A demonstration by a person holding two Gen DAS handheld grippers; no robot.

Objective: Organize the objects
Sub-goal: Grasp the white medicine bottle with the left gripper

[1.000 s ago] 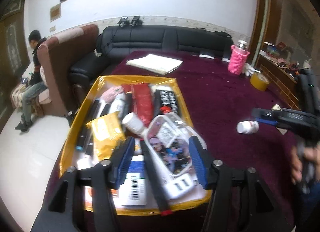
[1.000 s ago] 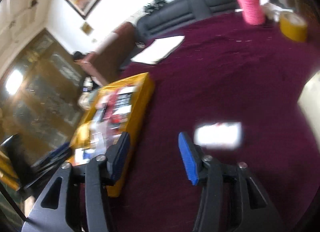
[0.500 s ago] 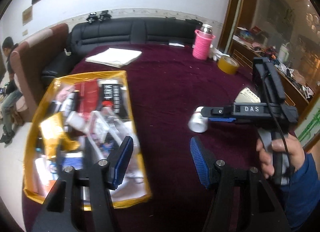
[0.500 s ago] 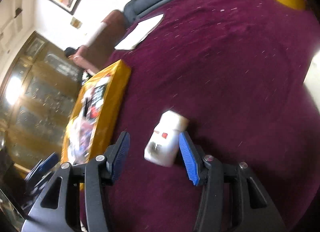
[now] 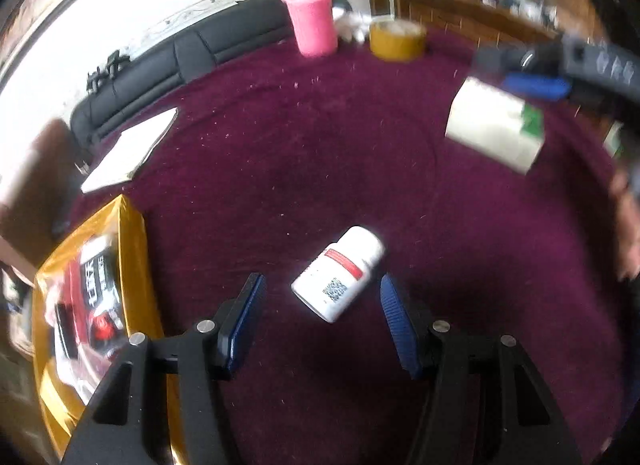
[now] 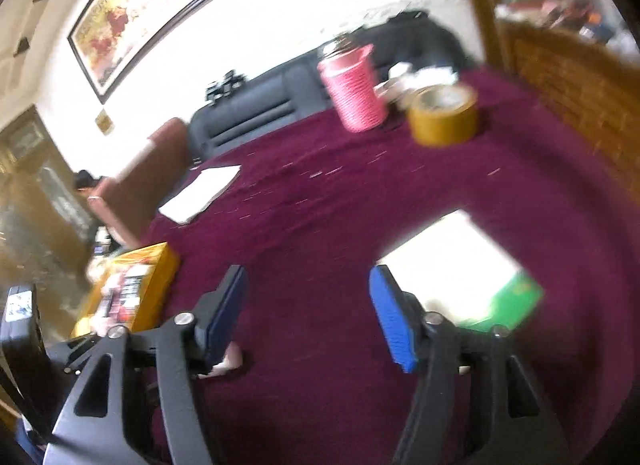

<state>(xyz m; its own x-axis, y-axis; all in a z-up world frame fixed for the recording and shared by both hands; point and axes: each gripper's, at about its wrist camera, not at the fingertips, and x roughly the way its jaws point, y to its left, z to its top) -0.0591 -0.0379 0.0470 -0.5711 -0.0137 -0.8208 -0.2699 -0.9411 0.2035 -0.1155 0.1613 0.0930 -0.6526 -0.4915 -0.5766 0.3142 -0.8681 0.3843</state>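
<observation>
A white pill bottle (image 5: 348, 261) with a red label band lies on its side on the maroon cloth. My left gripper (image 5: 321, 281) stands open around it, a blue pad on each side with a gap to the bottle. In the right wrist view my right gripper (image 6: 306, 271) has its jaws opening with nothing between them. It is beside a white box with a green end (image 6: 460, 265). The left wrist view shows that box (image 5: 496, 133) at the upper right, under one of the right gripper's blue pads (image 5: 536, 85). The yellow tray (image 5: 134, 249) of packed items lies to the left.
At the far side of the table stand a pink holder (image 5: 314, 21) and a roll of brown tape (image 5: 396, 41). White papers (image 5: 132, 149) lie at the far left. A black sofa runs behind the table. A person's hand shows at the right edge.
My left gripper swung right, from over the tray to the bottle on the cloth. My right gripper let the bottle go, widened its jaws and moved toward the white and green box.
</observation>
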